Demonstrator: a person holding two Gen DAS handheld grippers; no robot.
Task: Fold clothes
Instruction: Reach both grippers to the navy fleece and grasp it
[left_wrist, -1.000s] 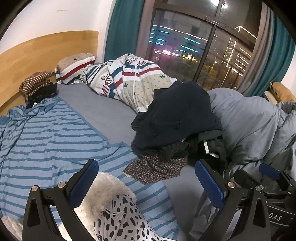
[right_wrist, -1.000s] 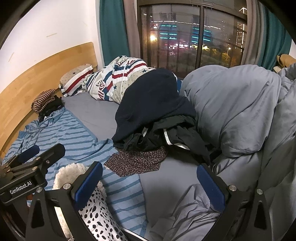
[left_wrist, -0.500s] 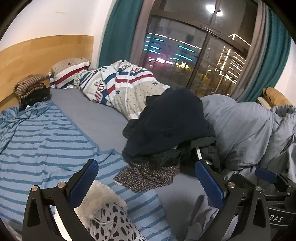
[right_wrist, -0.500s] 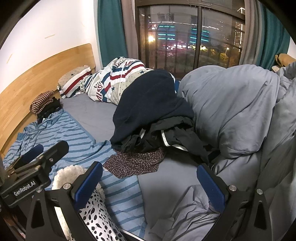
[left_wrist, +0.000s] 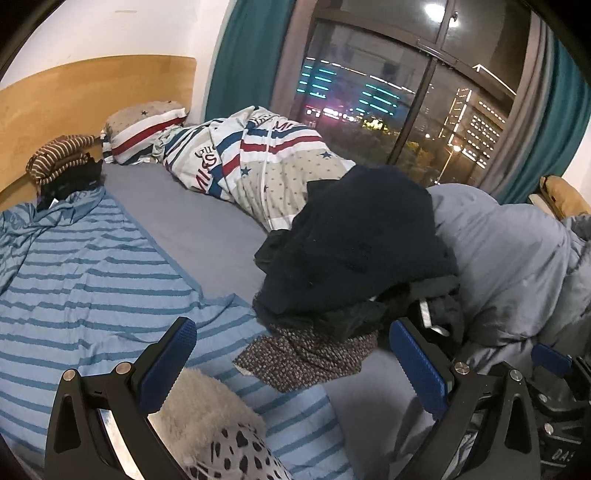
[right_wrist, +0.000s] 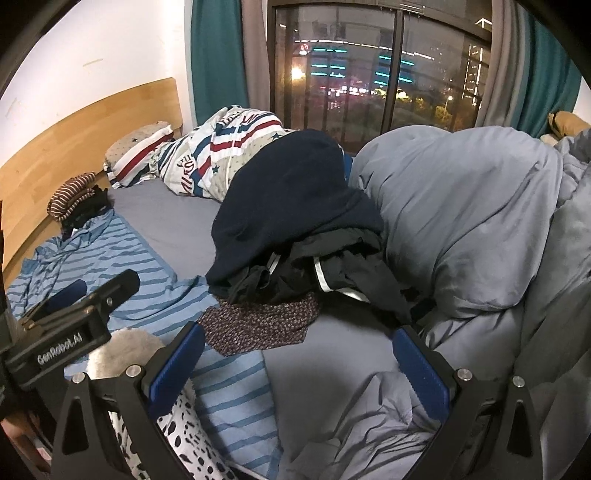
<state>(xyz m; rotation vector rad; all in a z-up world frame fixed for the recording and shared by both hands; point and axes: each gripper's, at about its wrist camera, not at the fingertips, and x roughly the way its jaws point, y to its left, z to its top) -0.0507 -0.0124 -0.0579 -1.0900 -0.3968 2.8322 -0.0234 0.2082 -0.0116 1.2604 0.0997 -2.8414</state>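
Observation:
A blue striped shirt (left_wrist: 85, 280) (right_wrist: 110, 266) lies spread flat on the grey bed. Beside it rises a heap of clothes: a dark navy garment (left_wrist: 362, 240) (right_wrist: 291, 199) on top, black pieces (right_wrist: 332, 273) under it, and a small patterned brown cloth (left_wrist: 306, 358) (right_wrist: 258, 325) at the foot. My left gripper (left_wrist: 295, 358) hovers open just short of the patterned cloth, holding nothing. My right gripper (right_wrist: 299, 365) is open over the grey sheet in front of the heap, also holding nothing. The left gripper's body (right_wrist: 70, 325) shows at the left of the right wrist view.
A fluffy white and spotted garment (left_wrist: 218, 435) (right_wrist: 177, 424) sits near the bottom edge. A grey duvet (left_wrist: 517, 258) (right_wrist: 461, 221) bulks to the right. A star-patterned quilt (left_wrist: 266, 158) and pillow (left_wrist: 144, 129) lie by the window. Folded striped clothes (left_wrist: 59, 158) rest against the wooden headboard (left_wrist: 74, 96).
Both grippers have tilted upward a little, so the bed and heap sit lower in each view. Both stay open.

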